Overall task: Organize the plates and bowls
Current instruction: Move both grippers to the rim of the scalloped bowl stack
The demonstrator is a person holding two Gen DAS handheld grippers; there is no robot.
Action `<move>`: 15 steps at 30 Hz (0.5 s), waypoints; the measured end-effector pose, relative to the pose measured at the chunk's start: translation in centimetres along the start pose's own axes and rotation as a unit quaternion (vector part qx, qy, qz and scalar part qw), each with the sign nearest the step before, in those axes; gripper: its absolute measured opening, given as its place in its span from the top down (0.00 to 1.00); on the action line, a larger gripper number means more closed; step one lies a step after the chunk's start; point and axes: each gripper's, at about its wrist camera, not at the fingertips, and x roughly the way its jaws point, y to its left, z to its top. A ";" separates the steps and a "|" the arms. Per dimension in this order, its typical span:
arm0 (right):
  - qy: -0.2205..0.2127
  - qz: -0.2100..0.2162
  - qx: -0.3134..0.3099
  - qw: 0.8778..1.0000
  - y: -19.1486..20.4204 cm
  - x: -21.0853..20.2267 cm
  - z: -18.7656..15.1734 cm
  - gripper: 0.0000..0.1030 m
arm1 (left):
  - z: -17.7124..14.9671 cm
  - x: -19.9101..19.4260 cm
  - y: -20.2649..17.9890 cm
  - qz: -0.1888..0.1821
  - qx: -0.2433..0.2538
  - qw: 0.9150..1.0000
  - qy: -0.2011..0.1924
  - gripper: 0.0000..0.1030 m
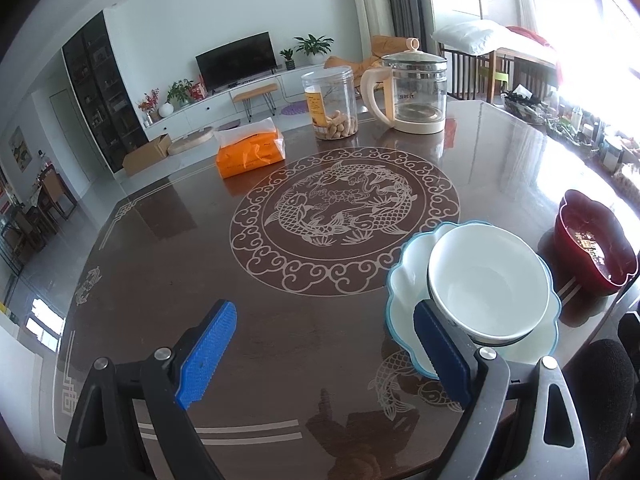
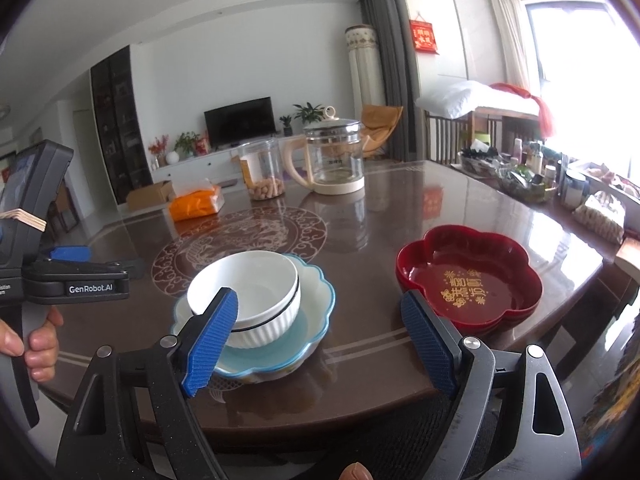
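Partly done, by the look: white ribbed bowl [image 2: 256,300] nested in blue-rimmed scalloped plate [image 2: 316,312] near table [image 2: 380,220] edge; red flower-shaped dish [image 2: 468,280] apart beside it, probably still to stack. Left gripper [image 1: 320,354] and right gripper [image 2: 320,344] both spread, empty.

On the dark patterned table [image 2: 360,216] in front of you stand one white bowl [image 2: 248,292], one pale blue scalloped plate [image 2: 316,300] under it, and one red flower-shaped dish [image 2: 472,280]. Farther back you have one glass kettle [image 2: 334,160], one clear jar [image 2: 264,174] and one orange tissue pack [image 2: 196,202]. You are holding two grippers, the left gripper [image 1: 322,350] and the right gripper [image 2: 320,340], each with two blue pads.
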 end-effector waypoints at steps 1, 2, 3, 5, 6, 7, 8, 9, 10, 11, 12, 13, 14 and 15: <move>0.000 -0.001 -0.002 1.000 0.0 0.0 0.0 0.16 | 0.1 -0.1 0.6 -0.027 -0.009 1.000 0.000 0.12; 0.000 -0.002 -0.004 1.000 0.1 -0.1 0.0 0.16 | 0.1 -0.1 1.2 -0.054 -0.023 0.998 -0.001 0.12; 0.000 -0.003 -0.007 1.000 0.1 -0.1 -0.1 0.16 | 0.0 -0.1 1.9 -0.078 -0.038 0.996 -0.001 0.12; -0.001 -0.003 -0.010 1.000 0.1 -0.2 -0.1 0.16 | -0.5 0.1 3.1 -0.131 -0.061 0.989 -0.011 0.12; -0.001 -0.002 -0.009 1.000 0.1 -0.2 -0.1 0.16 | -1.0 0.2 3.5 -0.157 -0.072 0.985 -0.020 0.12; 0.001 -0.003 -0.009 1.000 0.1 -0.2 -0.1 0.16 | -1.5 0.2 4.0 -0.179 -0.087 0.980 -0.029 0.12; 0.003 -0.004 -0.007 1.000 0.0 -0.2 -0.1 0.16 | -2.0 0.3 4.1 -0.188 -0.097 0.977 -0.030 0.12; 0.007 -0.004 -0.004 1.000 -0.1 -0.1 -0.1 0.16 | -2.4 0.4 4.1 -0.187 -0.097 0.977 -0.023 0.13; 0.015 -0.004 0.000 1.000 -0.2 0.1 -0.1 0.16 | -2.7 0.5 3.8 -0.183 -0.088 0.979 -0.016 0.13; 0.025 -0.005 0.002 1.000 -0.4 0.4 0.0 0.16 | -3.0 0.6 3.6 -0.175 -0.076 0.981 -0.015 0.13; 0.040 -0.008 0.004 0.999 -0.7 0.8 0.1 0.16 | -3.2 0.7 3.4 -0.163 -0.065 0.984 -0.014 0.13; 0.059 -0.014 0.005 0.998 -1.0 1.3 0.1 0.16 | -3.3 0.9 3.2 -0.148 -0.056 0.987 -0.010 0.13; 0.081 -0.019 0.010 0.996 -1.4 1.9 0.2 0.16 | -3.3 1.2 3.2 -0.137 -0.050 0.989 0.000 0.13; 0.105 -0.020 0.020 0.994 -2.0 2.4 0.2 0.16 | -3.2 1.8 3.3 -0.131 -0.047 0.990 0.016 0.13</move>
